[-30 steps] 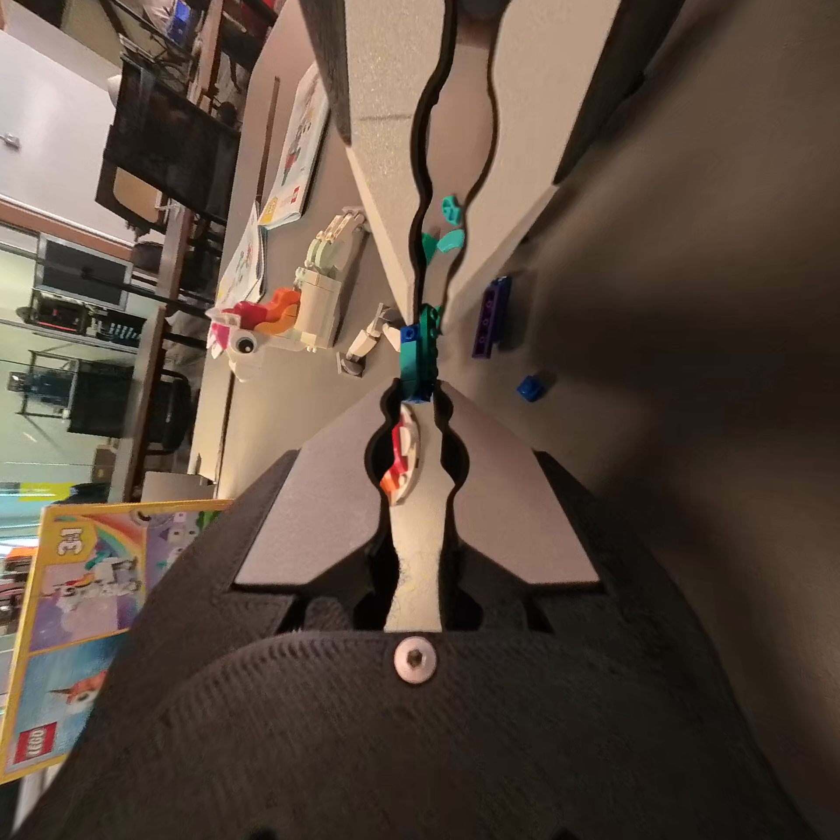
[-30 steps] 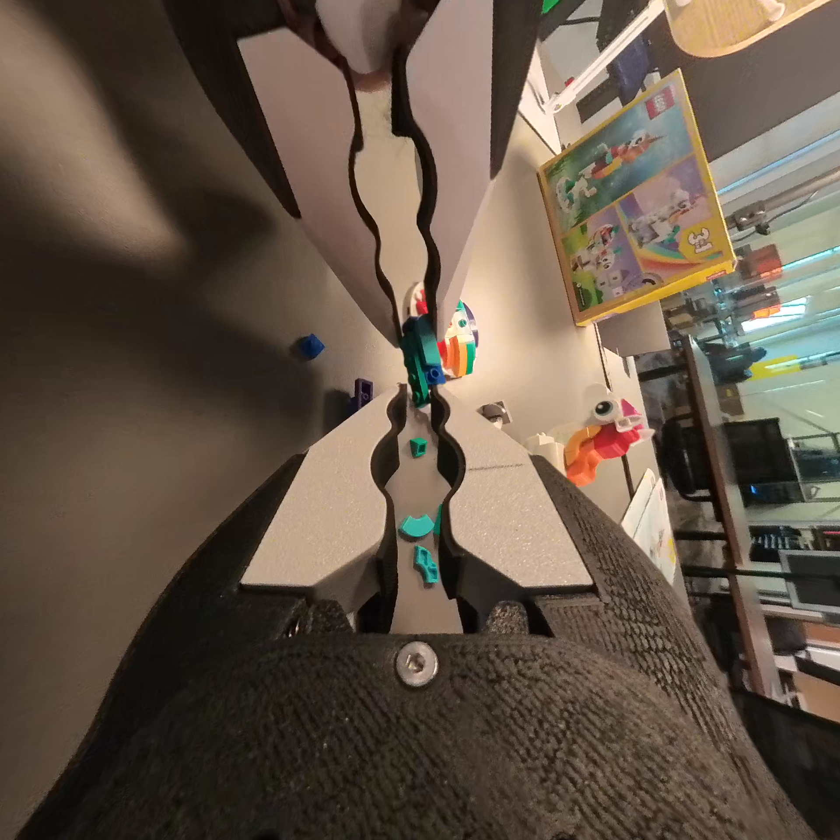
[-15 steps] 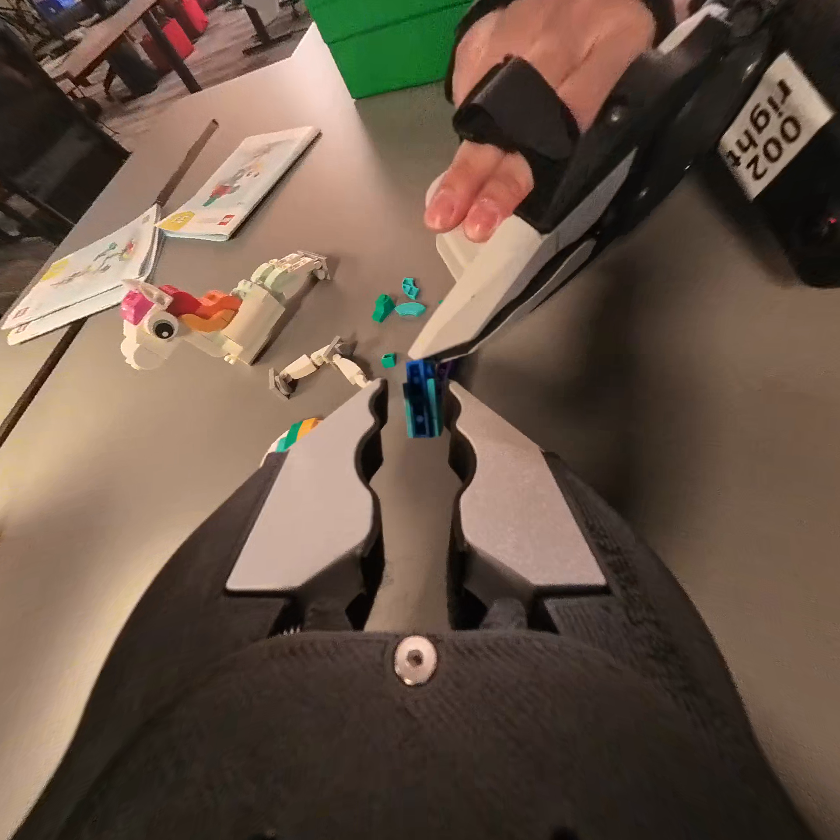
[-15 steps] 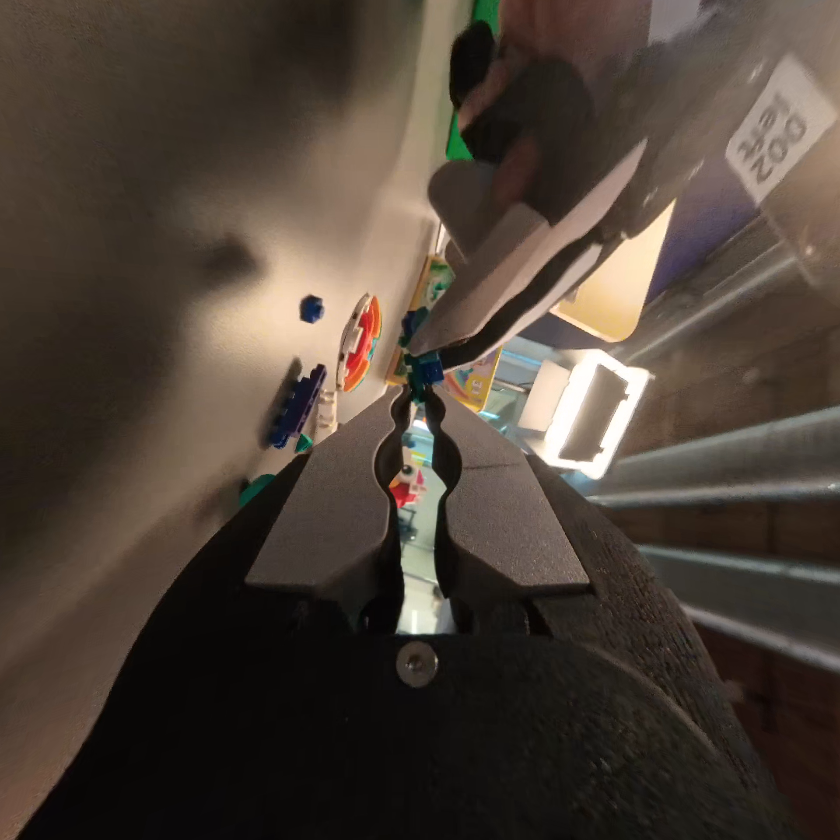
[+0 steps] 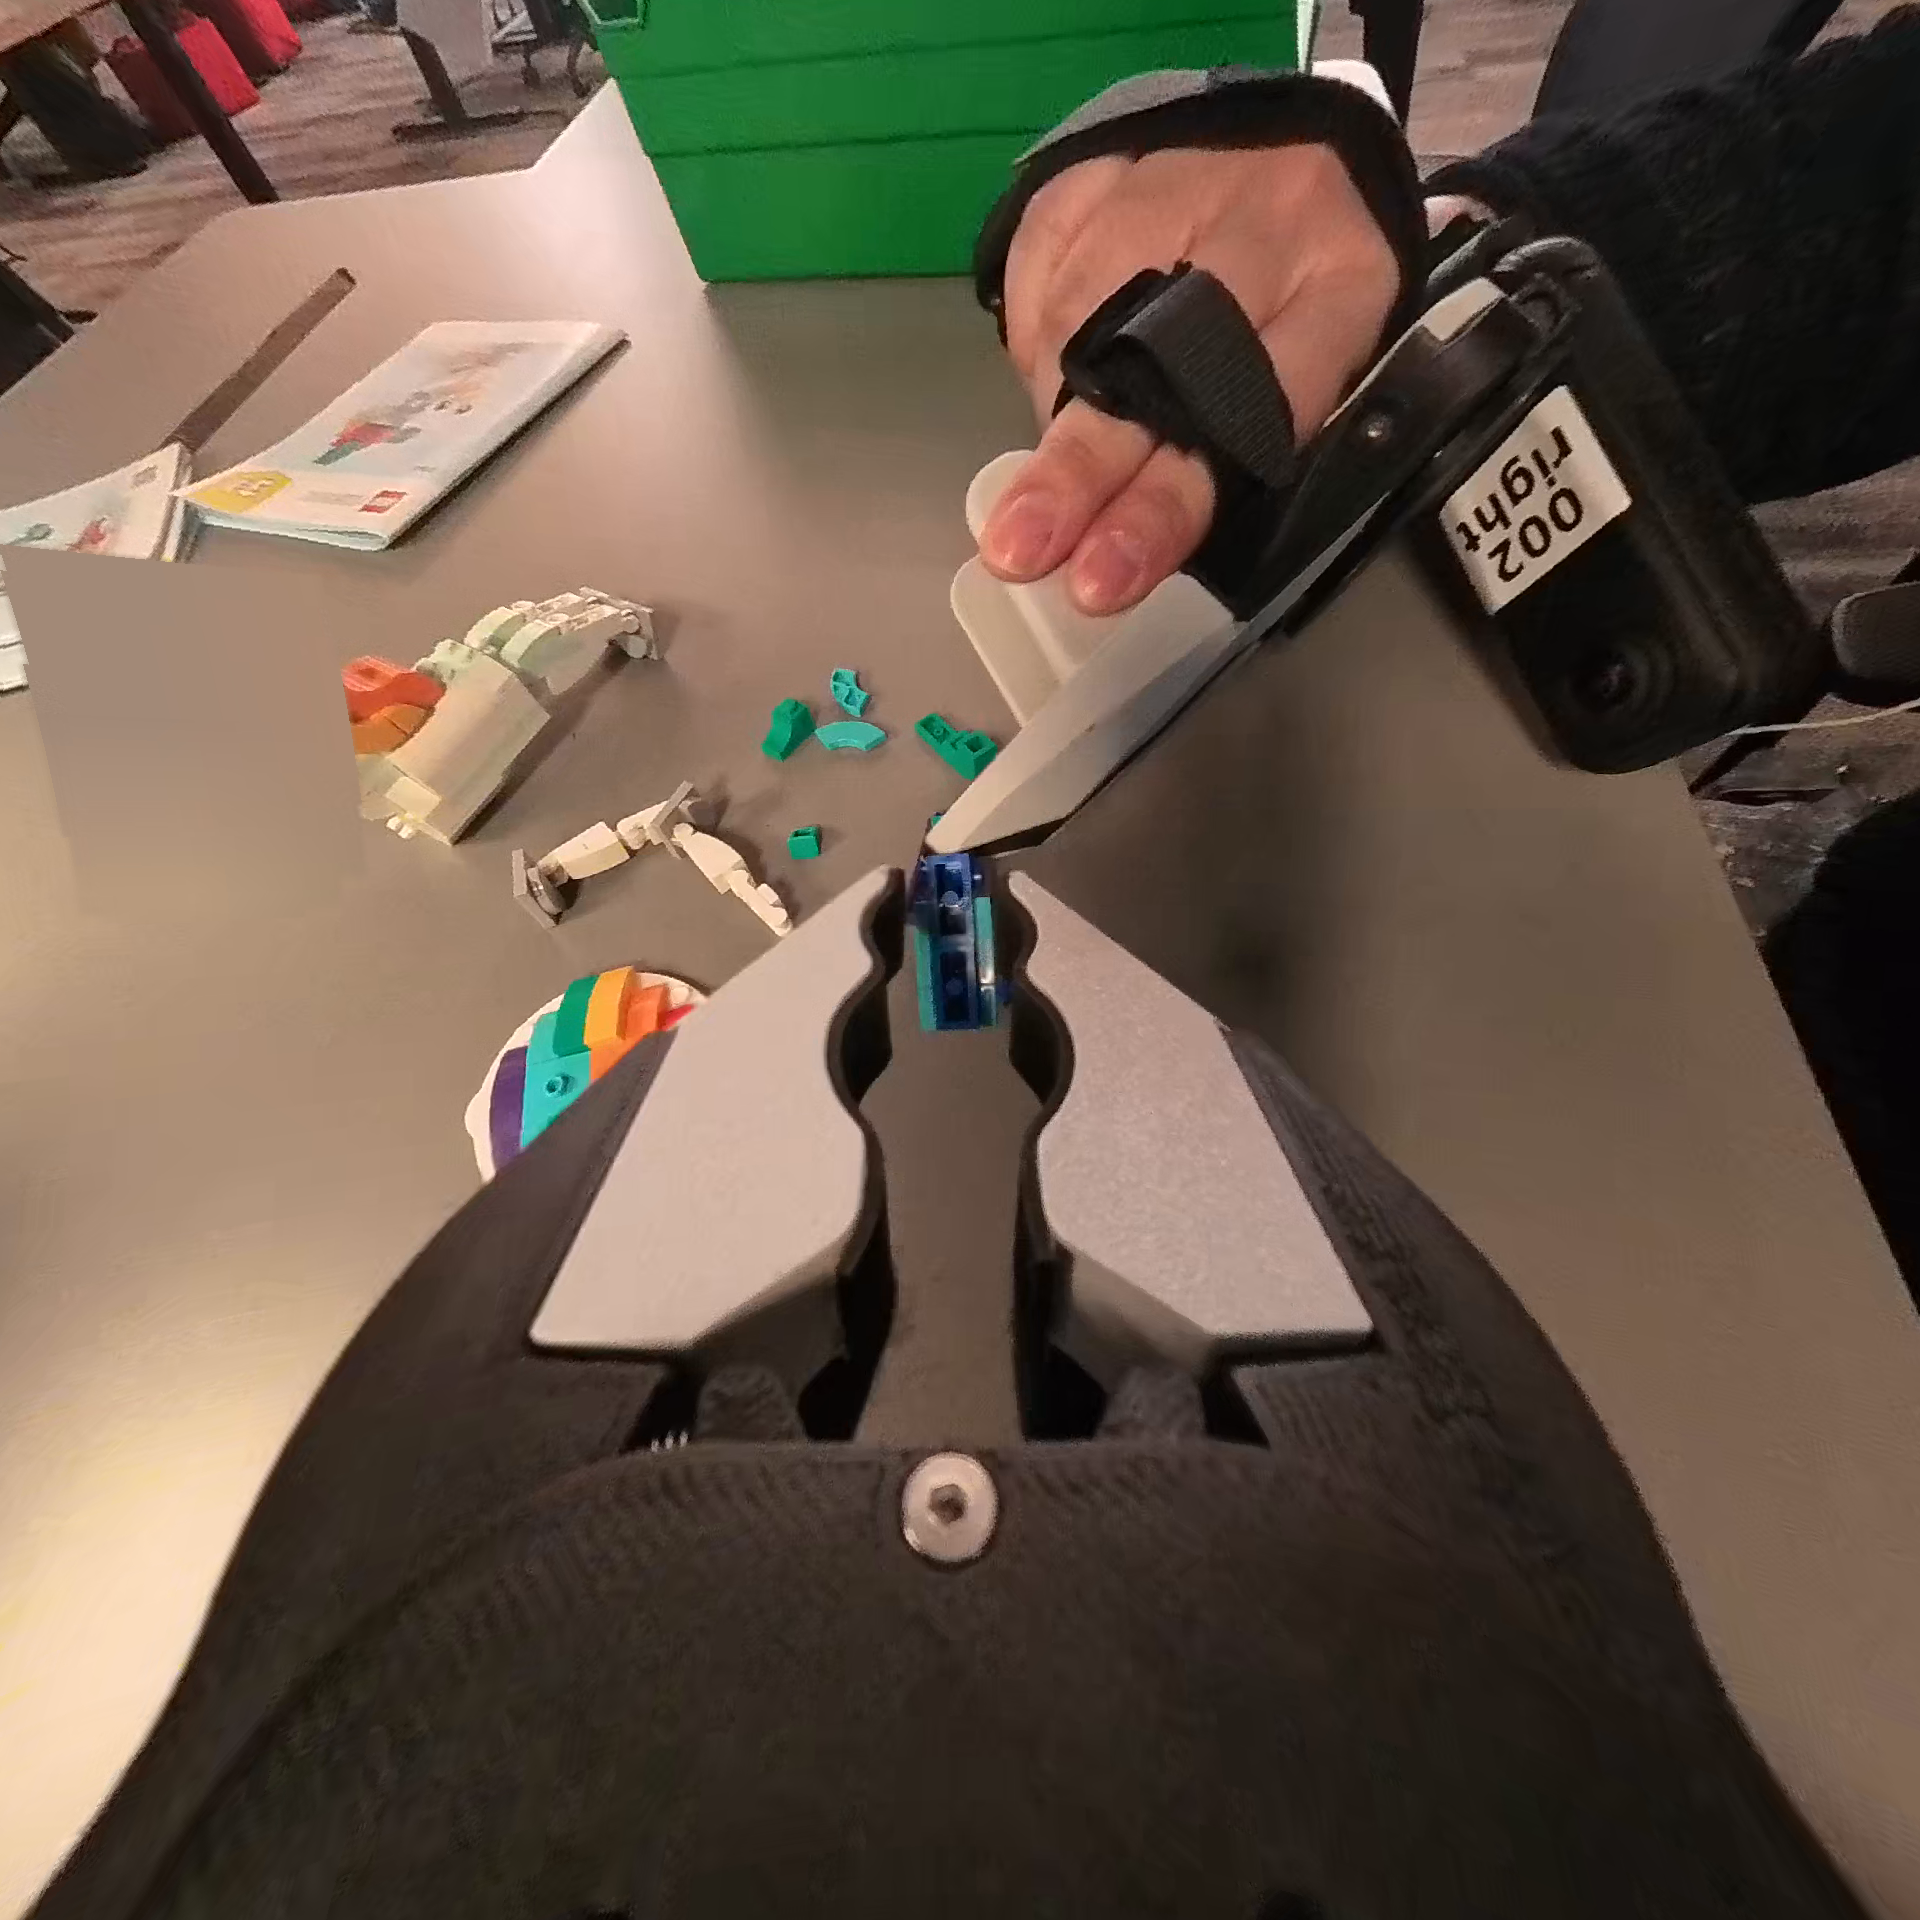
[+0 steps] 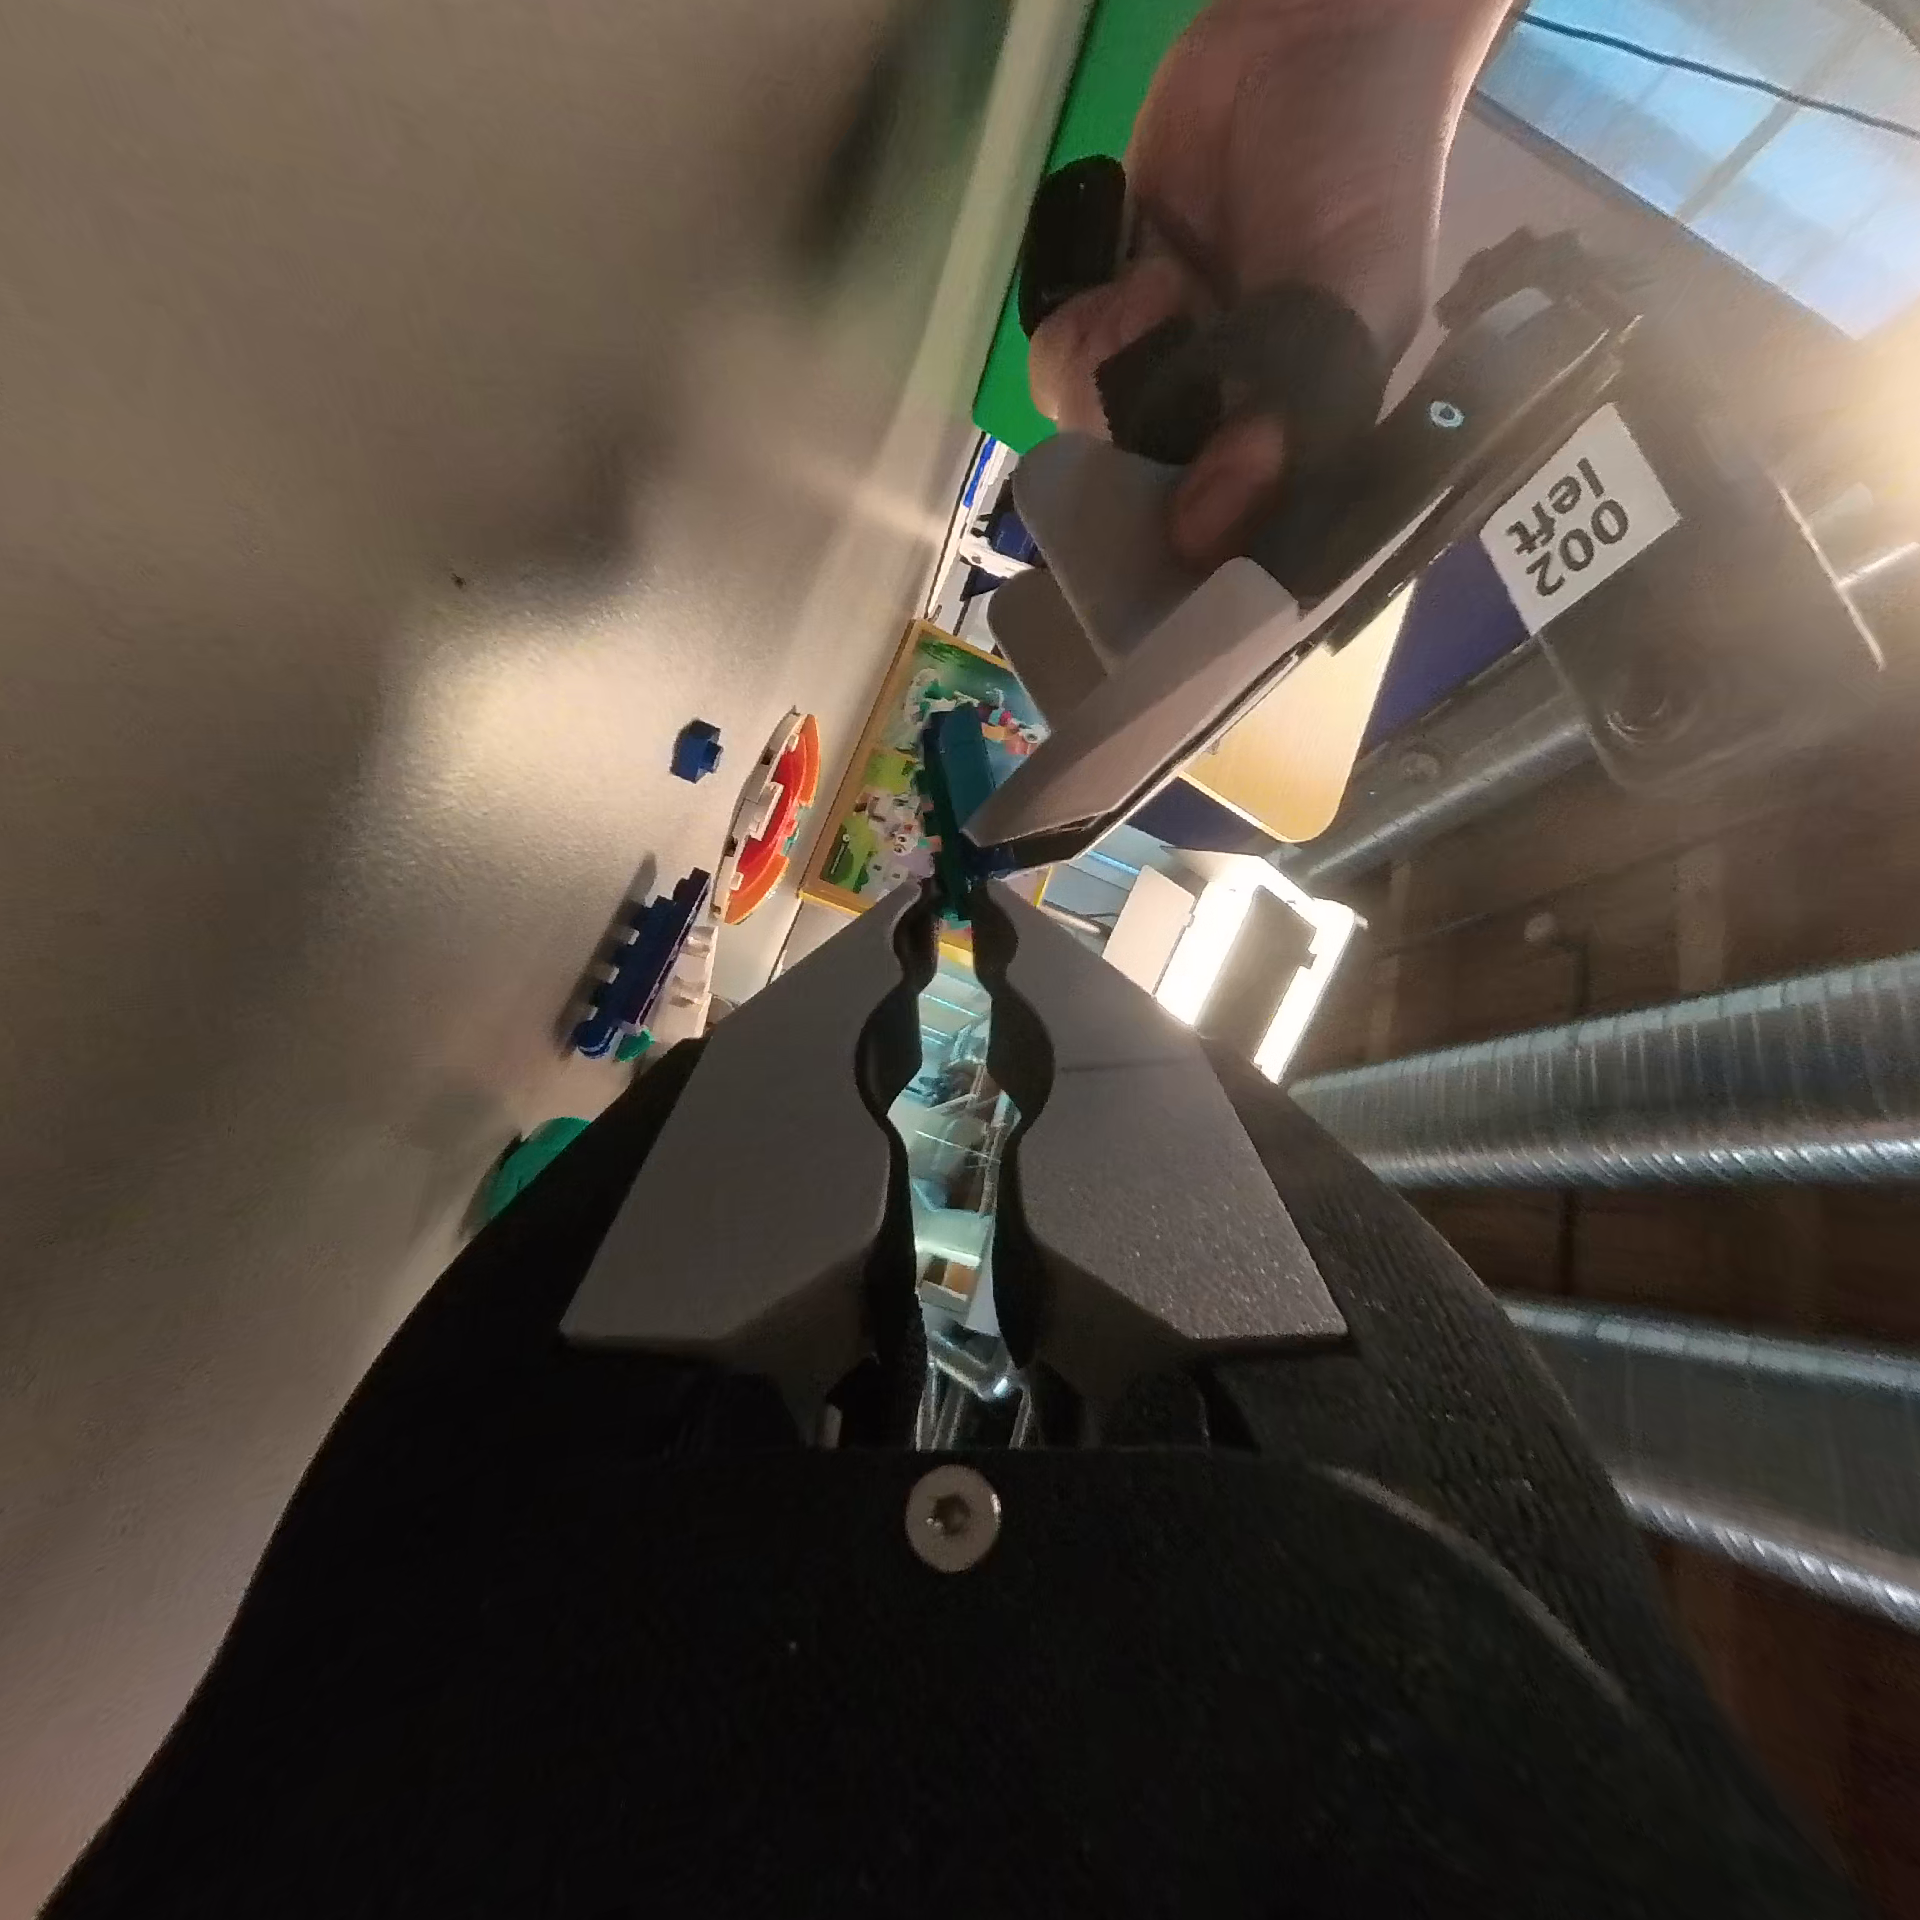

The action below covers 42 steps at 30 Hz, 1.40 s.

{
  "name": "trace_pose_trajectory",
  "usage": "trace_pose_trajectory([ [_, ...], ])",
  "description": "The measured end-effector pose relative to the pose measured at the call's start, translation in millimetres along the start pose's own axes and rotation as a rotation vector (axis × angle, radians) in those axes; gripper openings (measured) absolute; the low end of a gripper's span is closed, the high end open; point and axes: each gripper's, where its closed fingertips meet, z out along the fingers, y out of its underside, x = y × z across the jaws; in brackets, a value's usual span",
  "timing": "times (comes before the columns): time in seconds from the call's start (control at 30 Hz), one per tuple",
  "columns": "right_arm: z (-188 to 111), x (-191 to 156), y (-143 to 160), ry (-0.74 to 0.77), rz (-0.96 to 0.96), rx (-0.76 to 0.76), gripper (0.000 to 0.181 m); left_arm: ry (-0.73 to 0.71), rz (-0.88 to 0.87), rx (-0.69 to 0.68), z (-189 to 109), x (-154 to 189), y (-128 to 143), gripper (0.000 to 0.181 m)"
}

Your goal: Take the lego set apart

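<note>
Both grippers pinch one blue-and-teal brick stack above a grey table.

The left gripper (image 5: 951,883) and right gripper (image 6: 956,902) each clamp the brick stack (image 5: 953,956). On the grey table (image 5: 260,1091) lie teal pieces (image 5: 821,724), a white figure body (image 5: 457,727), booklets (image 5: 416,436); a green bin (image 5: 883,135) stands behind.

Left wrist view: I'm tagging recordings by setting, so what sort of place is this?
Probably a shared workshop or lab, not a home: a plain grey table with loose lego pieces, green crates stacked behind it, and more tables and chairs across an open floor.
</note>
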Motion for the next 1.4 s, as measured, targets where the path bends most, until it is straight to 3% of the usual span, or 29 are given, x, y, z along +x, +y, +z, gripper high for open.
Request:
trace_pose_trajectory([
  [0.37, -1.3, 2.0, -3.3, 0.016, 0.012, 0.013, 0.004, 0.013, -0.004, 0.078, -9.2, -1.7, -9.0, 0.016],
  [0.7, -1.3, 2.3, -2.1, 0.023, 0.022, 0.009, 0.005, 0.019, -0.033, 0.050, -7.8, -0.5, -6.3, 0.022],
  [0.97, -0.4, -1.0, -5.5, 0.009, 0.019, 0.017, 0.005, 0.054, -0.091, -0.002, -1.9, 3.6, -2.3, 0.009],
  [1.4, 6.8, -3.3, 3.9, -0.034, 0.166, -0.055, 0.004, -0.059, -0.017, 0.019, -8.6, -8.1, -11.7, 0.007],
])
